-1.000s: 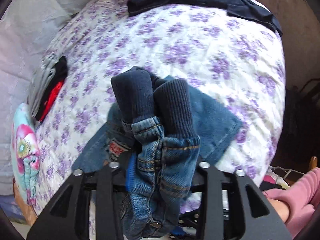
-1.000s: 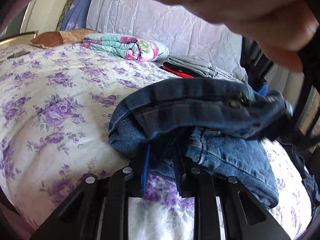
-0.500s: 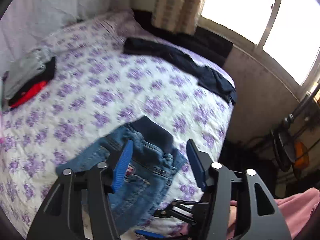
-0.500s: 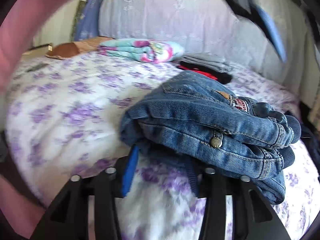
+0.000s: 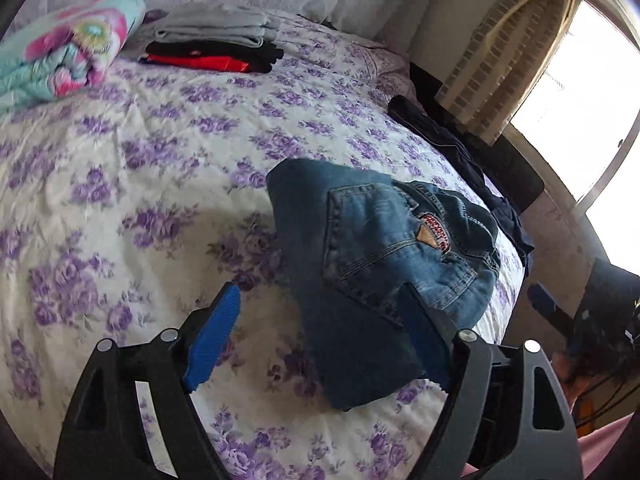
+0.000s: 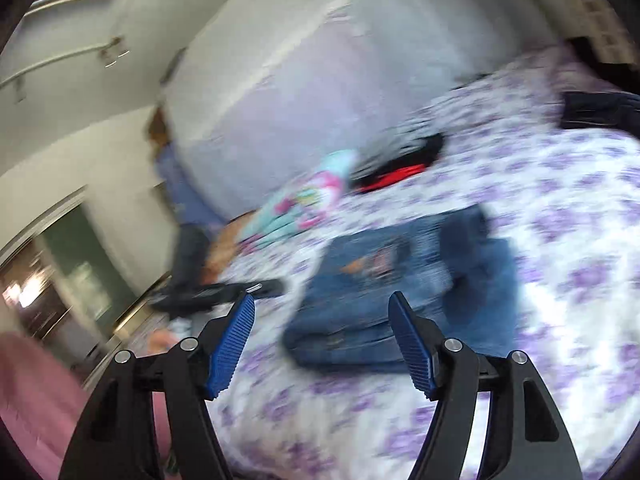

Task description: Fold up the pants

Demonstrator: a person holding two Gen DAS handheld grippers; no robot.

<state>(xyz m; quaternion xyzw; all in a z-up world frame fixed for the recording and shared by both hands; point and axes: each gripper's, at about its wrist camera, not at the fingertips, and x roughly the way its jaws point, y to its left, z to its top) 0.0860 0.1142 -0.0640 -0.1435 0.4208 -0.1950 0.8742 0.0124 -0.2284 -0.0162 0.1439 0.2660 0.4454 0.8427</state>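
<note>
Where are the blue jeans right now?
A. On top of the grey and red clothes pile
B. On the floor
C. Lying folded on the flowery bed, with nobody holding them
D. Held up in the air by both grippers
C: the jeans lie folded on the bedspread, and both the left gripper and right gripper are open and empty.

Pants (image 5: 380, 256): folded, lying on the bed (image 5: 140, 200) near its front edge.
Left gripper (image 5: 320, 332): over the bed's front edge, jaws spread, one finger beside the pants, the other overlapping them.
Right gripper (image 6: 322, 340): jaws spread, just before the pants (image 6: 400, 292).
Stack of clothes (image 5: 216, 46): far end of the bed.
Blanket (image 5: 60, 48): left of the stack.
Dark garment (image 5: 460, 152): along the bed's right edge, behind the pants.
</note>
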